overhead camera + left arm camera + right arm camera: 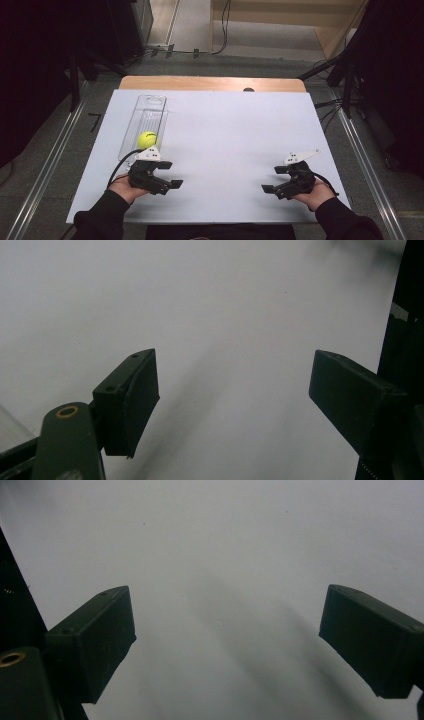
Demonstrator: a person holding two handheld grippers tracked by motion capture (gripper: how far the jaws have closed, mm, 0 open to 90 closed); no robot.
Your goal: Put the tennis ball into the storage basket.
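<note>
From above, a yellow tennis ball (147,139) lies inside a clear plastic tube (145,121) resting on its side on the white table (235,130), its long axis running away from the person; the ball sits at the near end, just beyond the left gripper (169,174), whose jaws stand spread and point inward; the right gripper (274,179) is well apart, also spread. A dark mark on the ball is too small to read.

Left gripper view: jaws wide, bare white surface between; no writing.

Right gripper view: the same, jaws wide over blank white.
</note>
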